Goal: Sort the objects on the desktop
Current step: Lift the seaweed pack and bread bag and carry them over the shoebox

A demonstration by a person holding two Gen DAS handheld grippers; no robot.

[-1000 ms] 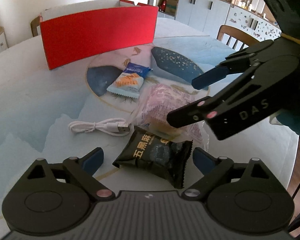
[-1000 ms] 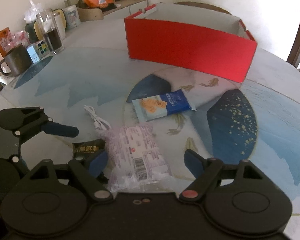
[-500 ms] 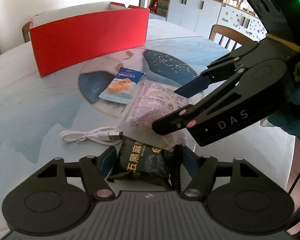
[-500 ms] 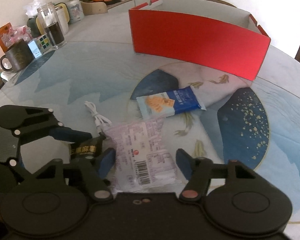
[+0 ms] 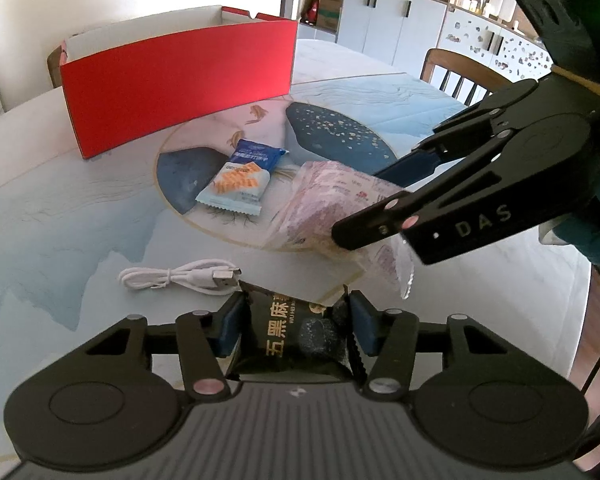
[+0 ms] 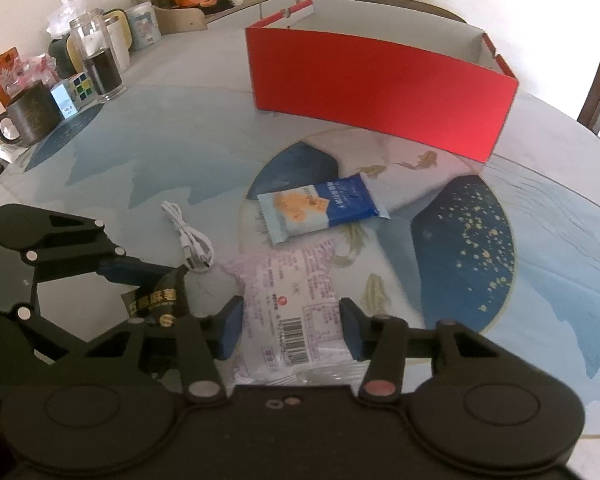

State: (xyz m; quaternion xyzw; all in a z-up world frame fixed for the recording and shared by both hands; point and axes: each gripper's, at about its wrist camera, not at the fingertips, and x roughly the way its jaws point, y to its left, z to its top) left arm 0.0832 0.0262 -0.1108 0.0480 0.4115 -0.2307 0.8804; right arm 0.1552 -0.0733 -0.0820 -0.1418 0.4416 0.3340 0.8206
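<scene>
My left gripper (image 5: 296, 316) is closing; its blue pads press both sides of a black snack packet (image 5: 296, 334) with gold lettering, which is crumpled between them. My right gripper (image 6: 290, 320) is also closing, pads against the edges of a pink translucent packet (image 6: 288, 292). In the left wrist view that pink packet (image 5: 320, 196) tilts up off the table in the right gripper (image 5: 360, 204). A blue-and-white cracker packet (image 5: 240, 180) and a white USB cable (image 5: 180, 278) lie on the table. The red open box (image 5: 176, 80) stands beyond them.
A dark mug (image 6: 28, 116), a glass jar (image 6: 100, 64), a puzzle cube (image 6: 74, 90) and snack bags crowd the table's far left. A wooden chair (image 5: 456, 72) stands behind the round table, whose edge (image 5: 580, 280) curves at the right.
Both grippers' jaws have narrowed from wide open onto their packets. The black packet now sits squeezed between the left pads. The pink packet has tipped up between the right pads.
</scene>
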